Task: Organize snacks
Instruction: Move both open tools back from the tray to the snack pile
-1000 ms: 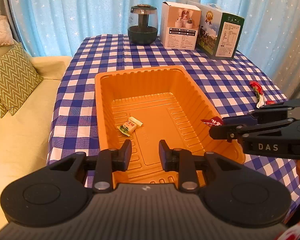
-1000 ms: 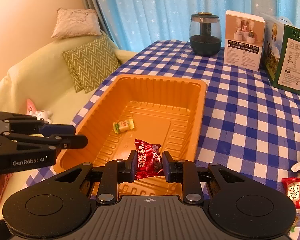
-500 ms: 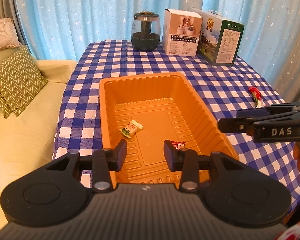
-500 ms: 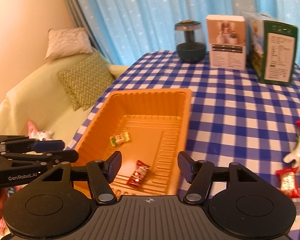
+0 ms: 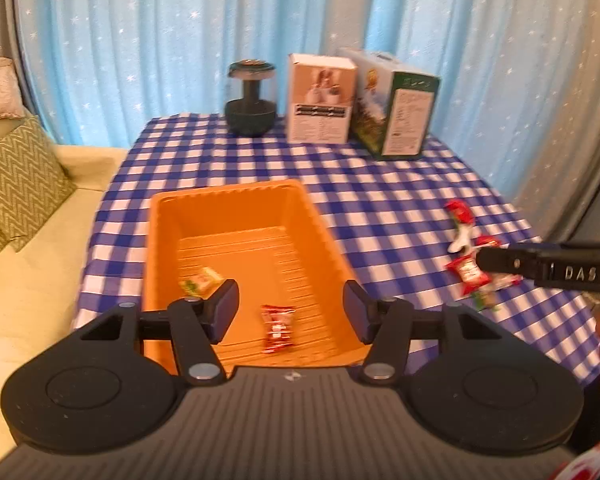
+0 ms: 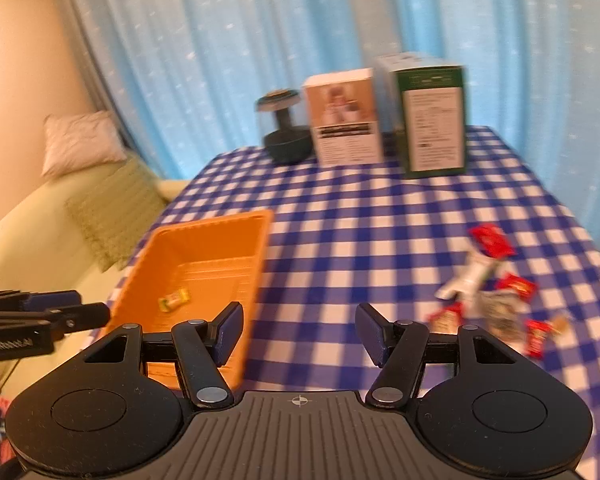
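Lying on the ribbed floor of the orange moulded plastic tray (image 5: 320, 240), lower centre of the left wrist view: one red foil-wrapped snack packet (image 5: 277, 322), dropped there within the last second, when the right gripper (image 6: 299, 330) had it clamped above the tray. Beside it, toward the tray's left wall, one small green-and-cream wrapped candy (image 5: 202, 280).

Right gripper: jaws now standing about half apart, nothing between them, swung away from the tray toward the loose heap. Left gripper (image 5: 291, 307): jaws opening, empty, hanging over the tray's near end.

Remaining stock: scattered pile of red and white wrapped snacks (image 6: 488, 292) at right of the right wrist view, on the blue-and-white checked tablecloth (image 6: 360, 240), well apart from the tray.

Backdrop items, upper centre: dark round glass jar (image 5: 251, 98), white printed carton (image 5: 321, 98), green printed carton (image 5: 400, 114).

Judgement: two pieces stowed, several outstanding; the next pick likely comes from the heap.
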`<state>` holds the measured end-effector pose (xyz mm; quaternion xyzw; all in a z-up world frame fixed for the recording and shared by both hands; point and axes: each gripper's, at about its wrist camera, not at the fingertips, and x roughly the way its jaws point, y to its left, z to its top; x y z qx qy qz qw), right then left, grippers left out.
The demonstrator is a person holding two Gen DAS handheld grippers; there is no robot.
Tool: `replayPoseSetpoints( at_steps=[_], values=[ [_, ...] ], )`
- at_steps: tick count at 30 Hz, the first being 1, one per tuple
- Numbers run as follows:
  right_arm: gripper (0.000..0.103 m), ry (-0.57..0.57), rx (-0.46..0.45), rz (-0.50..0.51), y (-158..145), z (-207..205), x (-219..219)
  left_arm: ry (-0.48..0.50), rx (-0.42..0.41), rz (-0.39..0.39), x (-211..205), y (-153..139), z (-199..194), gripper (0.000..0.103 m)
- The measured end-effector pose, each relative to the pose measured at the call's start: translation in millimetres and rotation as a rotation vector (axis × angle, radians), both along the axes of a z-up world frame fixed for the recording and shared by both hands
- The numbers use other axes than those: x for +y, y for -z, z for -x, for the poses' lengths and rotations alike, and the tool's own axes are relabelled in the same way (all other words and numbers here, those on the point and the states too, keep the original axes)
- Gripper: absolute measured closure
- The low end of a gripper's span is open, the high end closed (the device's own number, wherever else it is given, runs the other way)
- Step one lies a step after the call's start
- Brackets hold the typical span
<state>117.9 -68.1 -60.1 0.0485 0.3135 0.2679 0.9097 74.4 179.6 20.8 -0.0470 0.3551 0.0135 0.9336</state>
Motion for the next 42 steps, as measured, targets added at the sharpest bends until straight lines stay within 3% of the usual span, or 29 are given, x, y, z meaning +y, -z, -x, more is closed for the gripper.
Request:
replayPoseSetpoints(
  at_steps=[17,26,35,42],
  values=[
    [0.041,0.261,0.02,0.031,23,45,-125,0.16,-0.006,0.067,-118,13,-2,0.031],
    [0.041,0.329,0.052,0.028,43,49,-160,0.218,0.02,0.064,-161,34,-11,0.031],
    [0.041,0.364,0.064,0.022,60,35,-179,0.215,0.034,0.063,-193,63,-31,0.032],
    [0.041,0.363,0.072,0.022,73,13,-184,0.222,0.052,0.058,-214,90,-54,0.041]
  ],
)
